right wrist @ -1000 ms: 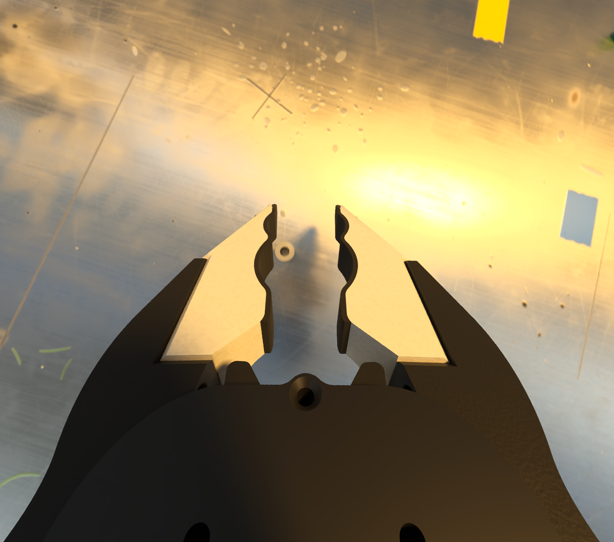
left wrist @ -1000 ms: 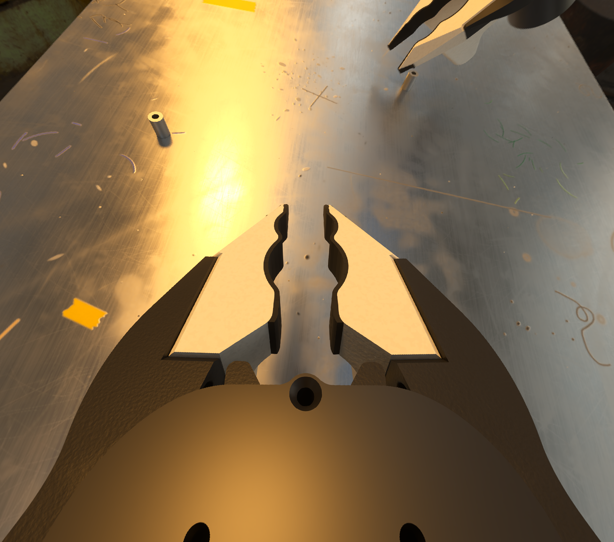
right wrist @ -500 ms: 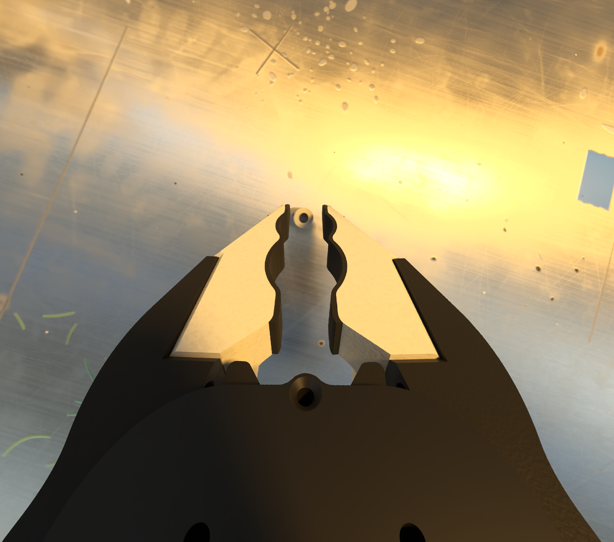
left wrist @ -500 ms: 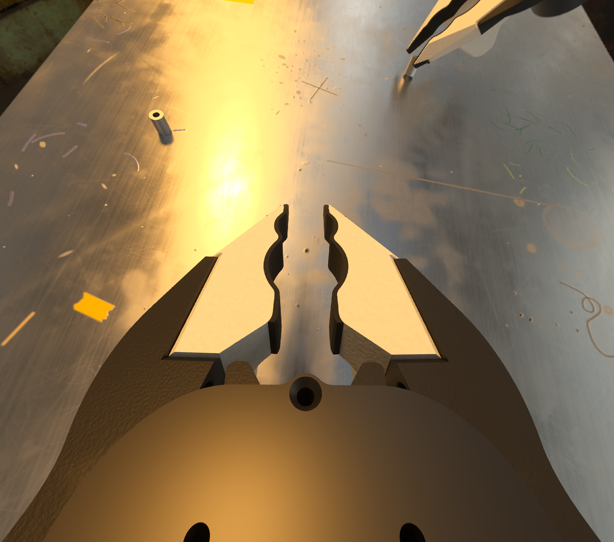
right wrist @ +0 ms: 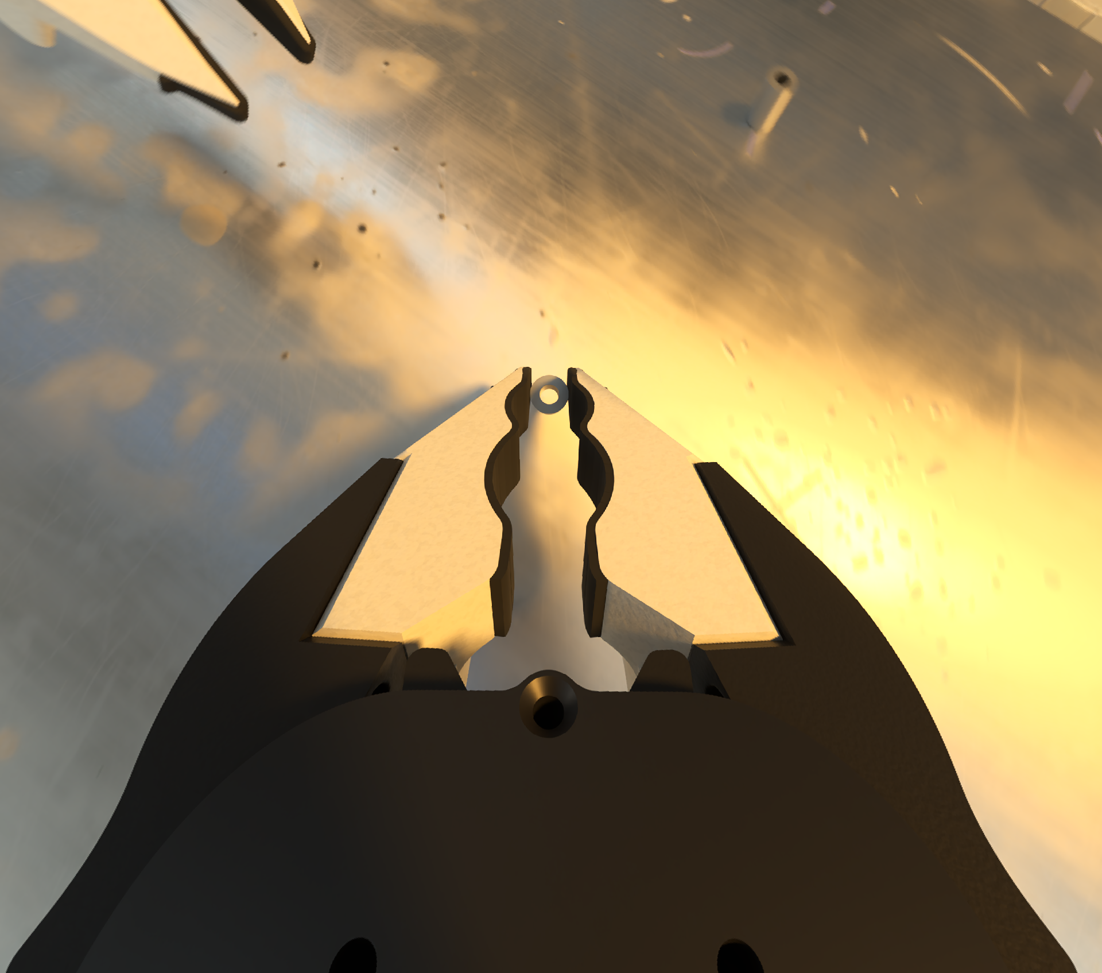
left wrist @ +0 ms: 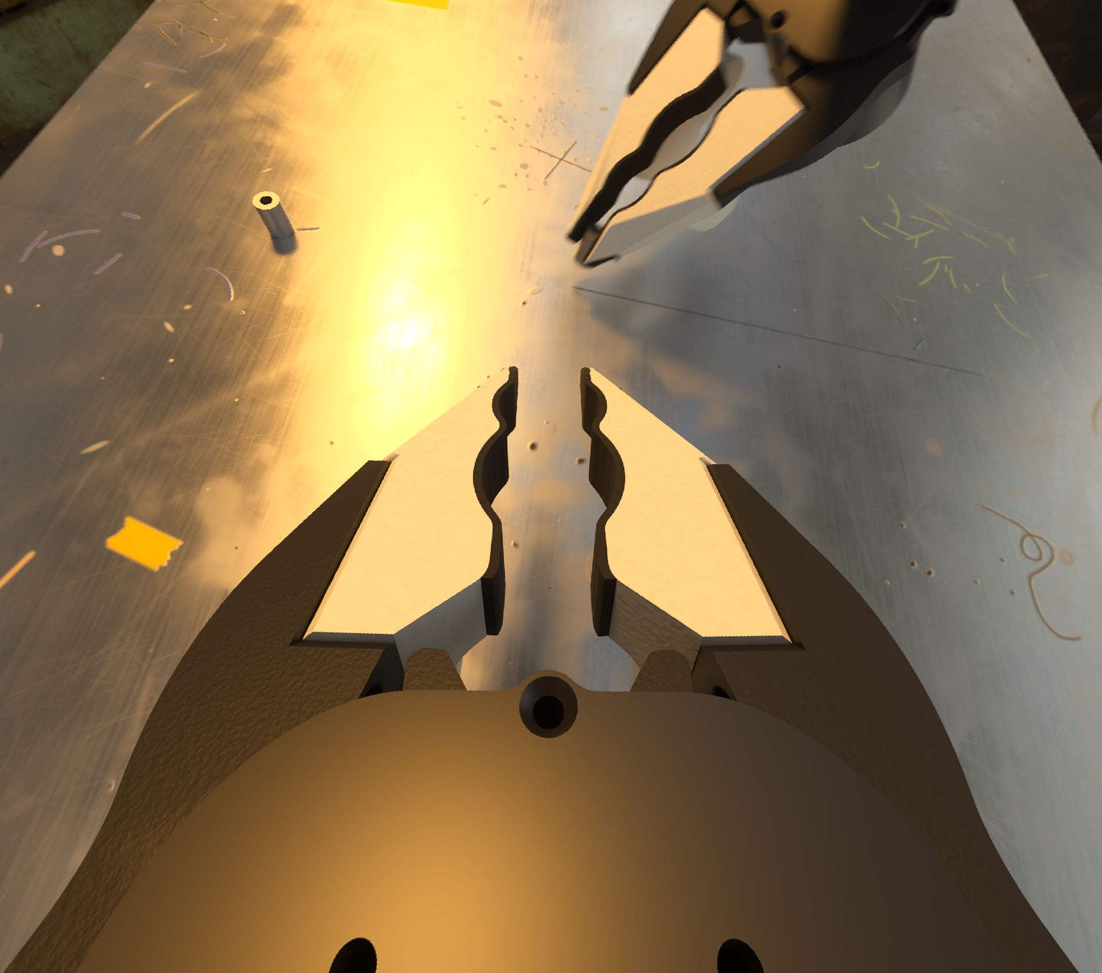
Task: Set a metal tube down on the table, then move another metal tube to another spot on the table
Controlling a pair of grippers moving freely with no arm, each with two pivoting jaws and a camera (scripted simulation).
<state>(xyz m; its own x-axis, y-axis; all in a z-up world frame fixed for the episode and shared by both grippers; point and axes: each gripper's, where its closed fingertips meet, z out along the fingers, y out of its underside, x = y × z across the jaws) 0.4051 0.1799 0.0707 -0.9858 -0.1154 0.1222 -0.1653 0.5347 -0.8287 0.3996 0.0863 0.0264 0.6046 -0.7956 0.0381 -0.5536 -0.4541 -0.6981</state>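
Left wrist view: scratched steel table (left wrist: 775, 407), left hand-held gripper (left wrist: 548, 378) empty, narrowly parted; right hand-held gripper (right wrist: 548, 378) pinching a metal tube (right wrist: 549, 395).

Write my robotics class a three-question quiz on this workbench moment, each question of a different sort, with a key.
1. True or false: the left gripper holds a metal tube.
2. Multiple choice: the free tube on the table is (A) standing on end, (B) lying flat, (C) pinched between fingers.
3. Short answer: which gripper has the gripped tube at the tips of its fingers?

Key: 1 false, its fingers are apart with nothing between them; 2 A; 3 the right gripper.
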